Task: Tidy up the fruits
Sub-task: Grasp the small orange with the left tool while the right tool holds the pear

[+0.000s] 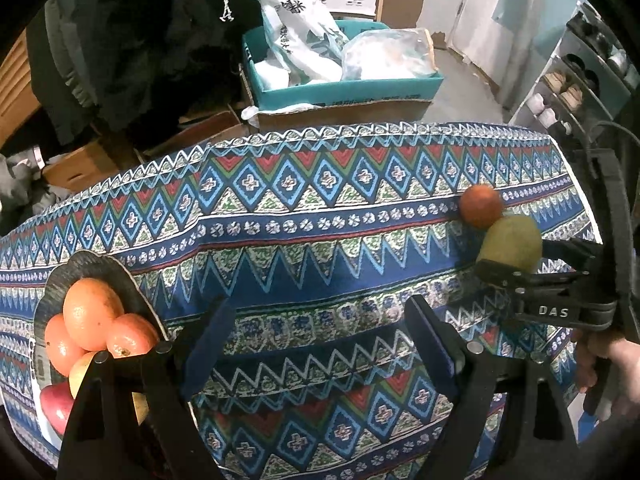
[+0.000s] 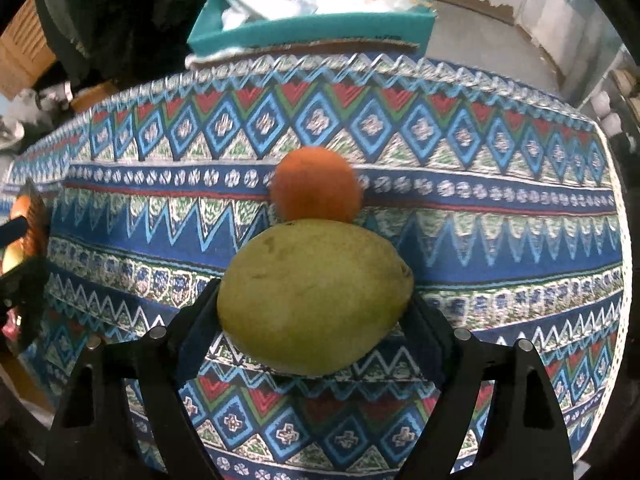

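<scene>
At the counter's left edge, a dark plate is sitting heaped with oranges, a pale fruit and a red one below them, all crowding toward its near rim. The left gripper is hovering just right of the plate over bare cloth, its jaws standing wide apart and holding nothing. Toward the right edge, a green mango is lying on the cloth with a small orange fruit just behind it, the two touching or nearly so. The right gripper is pointing steeply down over the mango, its jaws spread wide and bracketing the fruit's two ends; whether the pads are already pressing on the skin I cannot tell, though the fruit appears to be resting on the cloth. The step in hand looks like the pick of the mango for the plate. The risks are coming from its shape and its neighbour: gripped by its tapering ends, the smooth, rounded fruit could be squirting out as the jaws are closing, and any nudge could be sending the orange fruit rolling toward the far edge. The plate is also looking full, so a mango set on that pile could be knocking an orange off.
</scene>
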A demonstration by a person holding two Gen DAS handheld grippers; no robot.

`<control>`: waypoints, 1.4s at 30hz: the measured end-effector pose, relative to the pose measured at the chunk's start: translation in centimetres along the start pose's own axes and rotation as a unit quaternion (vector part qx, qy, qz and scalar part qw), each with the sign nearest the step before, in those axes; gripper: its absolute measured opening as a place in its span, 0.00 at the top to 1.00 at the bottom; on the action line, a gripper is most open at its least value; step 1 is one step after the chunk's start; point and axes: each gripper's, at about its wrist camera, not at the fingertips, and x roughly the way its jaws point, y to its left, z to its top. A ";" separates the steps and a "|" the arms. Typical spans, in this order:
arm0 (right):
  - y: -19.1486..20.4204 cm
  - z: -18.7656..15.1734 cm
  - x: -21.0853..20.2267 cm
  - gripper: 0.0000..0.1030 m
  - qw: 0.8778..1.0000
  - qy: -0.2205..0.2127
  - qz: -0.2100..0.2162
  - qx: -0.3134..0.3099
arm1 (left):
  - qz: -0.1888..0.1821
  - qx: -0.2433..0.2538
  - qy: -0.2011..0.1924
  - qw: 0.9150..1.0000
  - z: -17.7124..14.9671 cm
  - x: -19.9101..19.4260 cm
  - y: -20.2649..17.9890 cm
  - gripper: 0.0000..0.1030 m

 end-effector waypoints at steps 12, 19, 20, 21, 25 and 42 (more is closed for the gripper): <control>-5.6 -0.5 -6.5 0.18 0.996 -0.067 -0.025 0.051 | -0.039 0.018 0.003 0.999 2.2 0.9 -4.7 0.15; -9.0 -1.4 -7.8 0.18 0.992 -0.079 -0.020 0.094 | -0.068 0.043 0.010 0.997 3.2 2.3 -8.7 0.15; -9.0 -1.4 -7.7 0.18 0.992 -0.081 -0.020 0.098 | -0.069 0.050 0.011 0.996 3.2 2.5 -9.3 0.15; -9.3 -1.6 -7.9 0.18 0.991 -0.082 -0.021 0.101 | -0.070 0.056 0.012 0.996 3.2 2.8 -9.9 0.15; -10.4 -2.1 -8.2 0.18 0.989 -0.086 -0.026 0.113 | -0.072 0.076 0.016 0.994 3.3 3.7 -12.2 0.15; -12.3 -2.5 -8.5 0.18 0.986 -0.089 -0.024 0.137 | -0.071 0.063 0.059 0.994 2.4 9.5 -14.4 0.15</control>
